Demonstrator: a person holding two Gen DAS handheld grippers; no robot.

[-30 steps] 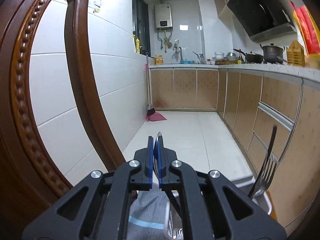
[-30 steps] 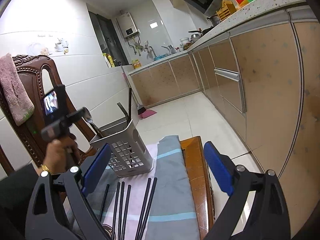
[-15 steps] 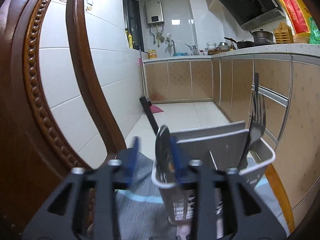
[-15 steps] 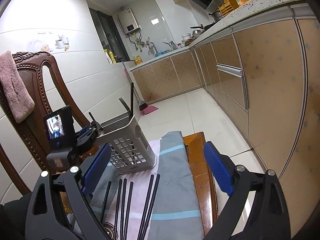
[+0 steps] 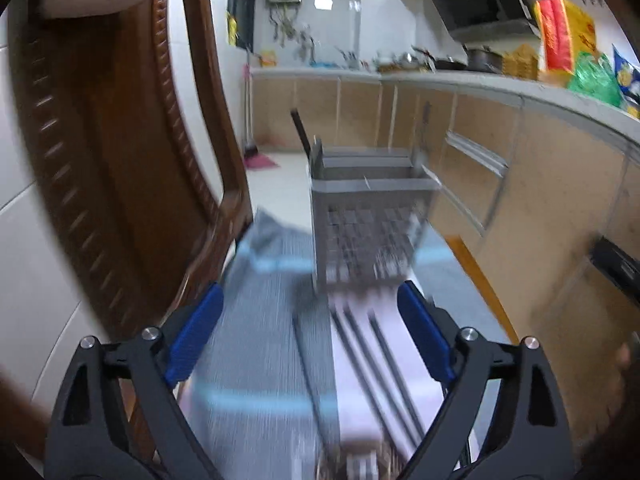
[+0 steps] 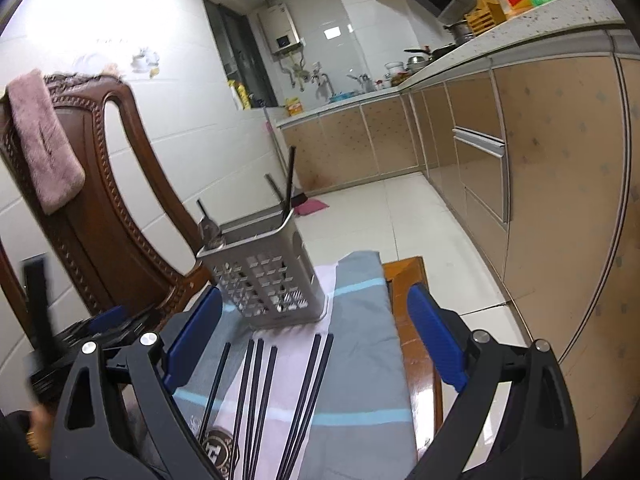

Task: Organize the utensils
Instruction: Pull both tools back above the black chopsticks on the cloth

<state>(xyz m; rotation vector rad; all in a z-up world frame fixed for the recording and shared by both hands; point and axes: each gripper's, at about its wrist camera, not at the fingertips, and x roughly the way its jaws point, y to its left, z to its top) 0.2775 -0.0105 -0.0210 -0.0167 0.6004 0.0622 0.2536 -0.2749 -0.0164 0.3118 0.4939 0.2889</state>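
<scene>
Both grippers, left gripper [image 5: 310, 340] just opened and right gripper [image 6: 314, 342], gape empty; next, black chopsticks [image 6: 256, 392] go into the basket [image 6: 268, 276].

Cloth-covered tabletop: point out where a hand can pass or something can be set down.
Free: the grey cloth right of the black chopsticks, up to the bare wooden table edge. Also the grey strip between the chair and the chopsticks. Crowded: the middle, where chopsticks fan out before the utensil basket.
</scene>
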